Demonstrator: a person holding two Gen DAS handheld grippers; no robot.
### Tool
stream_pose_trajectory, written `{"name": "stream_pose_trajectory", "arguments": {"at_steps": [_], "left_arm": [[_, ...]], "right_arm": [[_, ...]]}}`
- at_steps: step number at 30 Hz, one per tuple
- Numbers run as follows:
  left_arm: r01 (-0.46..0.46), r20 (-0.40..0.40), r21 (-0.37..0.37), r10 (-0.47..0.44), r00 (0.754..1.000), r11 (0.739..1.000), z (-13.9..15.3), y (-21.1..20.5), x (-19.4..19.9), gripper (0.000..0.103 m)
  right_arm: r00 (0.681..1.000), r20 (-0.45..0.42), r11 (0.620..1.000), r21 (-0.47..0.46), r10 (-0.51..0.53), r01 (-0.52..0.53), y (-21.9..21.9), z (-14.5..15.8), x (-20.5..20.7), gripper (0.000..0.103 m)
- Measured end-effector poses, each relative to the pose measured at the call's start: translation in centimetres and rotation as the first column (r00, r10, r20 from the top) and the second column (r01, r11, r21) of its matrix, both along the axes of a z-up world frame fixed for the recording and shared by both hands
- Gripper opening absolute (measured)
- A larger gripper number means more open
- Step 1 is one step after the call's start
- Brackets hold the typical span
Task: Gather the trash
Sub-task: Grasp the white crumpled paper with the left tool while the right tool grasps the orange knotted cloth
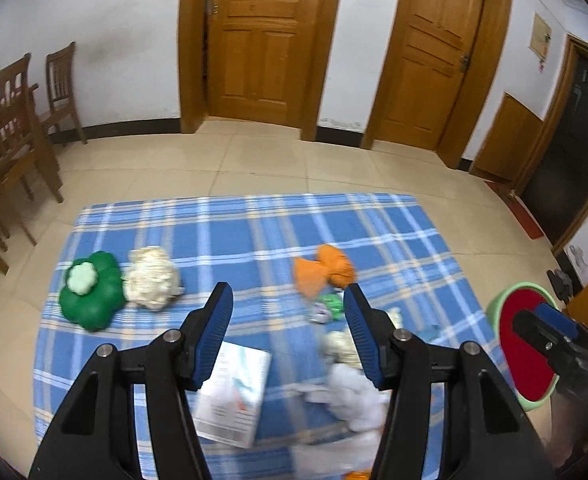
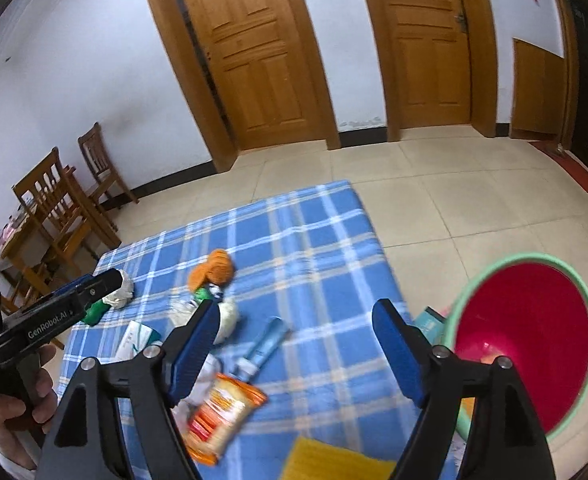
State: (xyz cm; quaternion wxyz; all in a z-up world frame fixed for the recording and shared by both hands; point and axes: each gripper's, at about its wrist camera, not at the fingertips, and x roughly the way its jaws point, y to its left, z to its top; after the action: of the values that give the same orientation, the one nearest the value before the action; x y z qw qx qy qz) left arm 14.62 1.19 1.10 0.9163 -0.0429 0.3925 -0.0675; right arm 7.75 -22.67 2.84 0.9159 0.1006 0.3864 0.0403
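Red bin (image 2: 526,344) awaiting litter; both grippers, left (image 1: 288,336) and right (image 2: 294,344), agape, empty. Next: seize snack packet (image 2: 220,420).

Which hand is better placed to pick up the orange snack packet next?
Right. Its open, empty tongs hang right beside the orange snack packet, with the red bin on their other side.

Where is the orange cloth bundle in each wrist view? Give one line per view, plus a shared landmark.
Left wrist view: orange cloth bundle right of centre on the blue plaid blanket.
Right wrist view: left of centre, near the blanket's middle.
Shared landmark: the red bin with green rim, right of the blanket.
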Motion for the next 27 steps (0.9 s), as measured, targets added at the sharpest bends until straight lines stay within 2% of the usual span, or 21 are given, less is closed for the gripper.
{"name": "stream_pose_trajectory", "arguments": {"at_steps": [15,23,27], "left_arm": [[-0.123,-0.071,0.017,0.124,0.99,0.992,-4.1,7.7,4.7,0.058],[-0.137,-0.109,0.017,0.138,0.984,0.99,-6.9,9.2,6.8,0.058],[-0.146,-0.107,0.04,0.149,0.983,0.988,-7.9,9.4,7.3,0.058]], "right_arm": [[0.991,-0.093,0.995,-0.04,0.091,-0.095,7.7,-3.3,8.1,0.081],[0.981,-0.154,0.989,-0.078,0.115,-0.128,10.1,-6.3,11.5,0.081],[0.978,-0.171,0.986,-0.094,0.121,-0.138,10.8,-7.4,12.6,0.081]]}}
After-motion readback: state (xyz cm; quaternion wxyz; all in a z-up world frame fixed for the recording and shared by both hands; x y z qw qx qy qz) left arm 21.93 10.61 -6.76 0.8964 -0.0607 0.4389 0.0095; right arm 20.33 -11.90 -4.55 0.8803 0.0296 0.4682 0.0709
